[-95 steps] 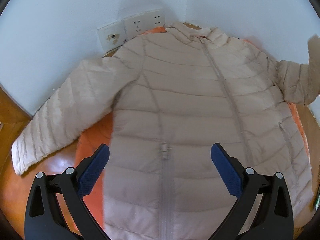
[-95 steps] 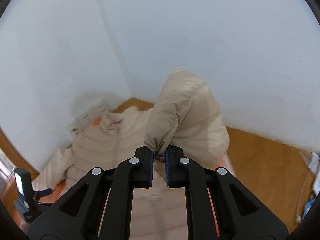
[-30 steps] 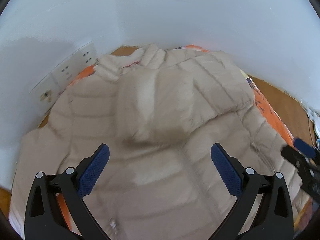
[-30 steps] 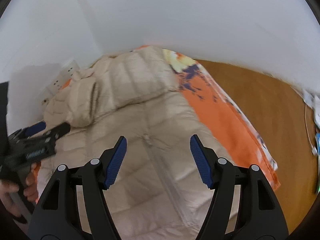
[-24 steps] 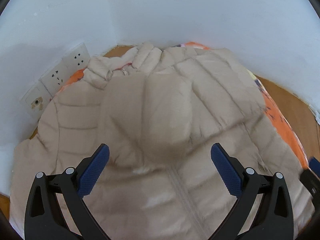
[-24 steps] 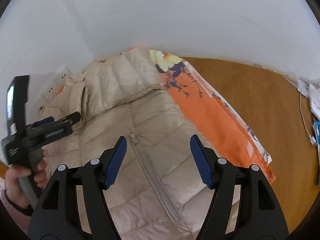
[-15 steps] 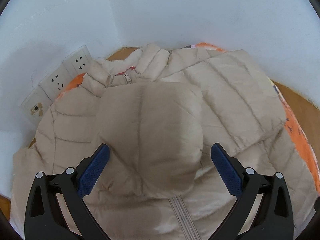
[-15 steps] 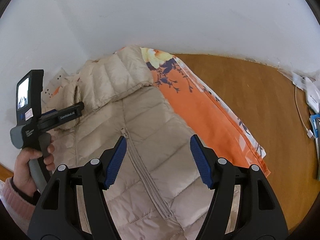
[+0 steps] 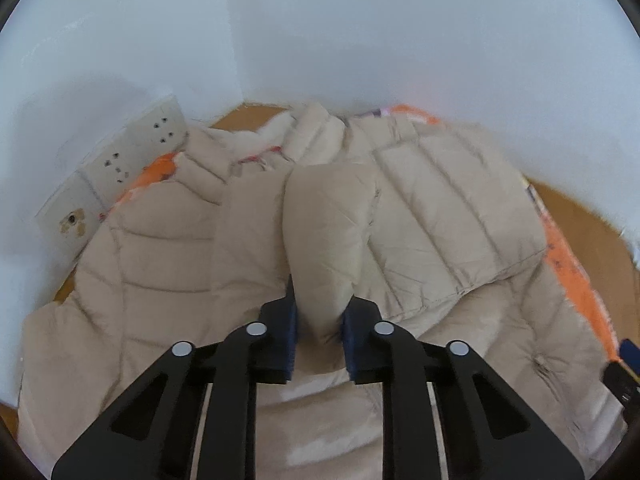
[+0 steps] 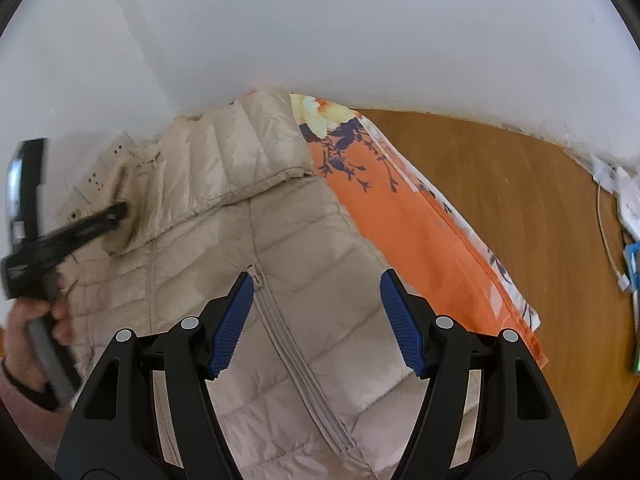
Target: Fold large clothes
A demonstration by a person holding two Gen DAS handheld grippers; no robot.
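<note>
Since half a second ago, the left claw (image 9: pixel 318 320) has closed. Its blue pads were wide apart then, and now they pinch the end of the sleeve (image 9: pixel 328 232) that lies folded across the chest of the puffy beige jacket (image 9: pixel 160 272).

On the far left of the left wrist view, white wall sockets (image 9: pixel 116 168) sit on the wall just beside the jacket's shoulder. The jacket lies spread out on an orange flowery cloth (image 10: pixel 404 216), and the cloth lies on a brown wooden floor (image 10: pixel 520 200). The jacket's collar (image 9: pixel 316 128) is up in the corner where the two white walls meet. To the right of the pinched sleeve, the folded sleeve part runs out toward the orange cloth.

In the right wrist view, the person's left hand (image 10: pixel 28 332) is at the far left, holding the handle of the left claw. It looks blurry, so the small parts are hard to make out. In the middle, the jacket's zipper (image 10: pixel 296 356) runs down between the blue pads (image 10: pixel 232 320) of the right claw (image 10: pixel 316 322). That claw is wide open over the jacket and grips nothing. On the far right, a white cable (image 10: pixel 604 232) lies on the floor.
</note>
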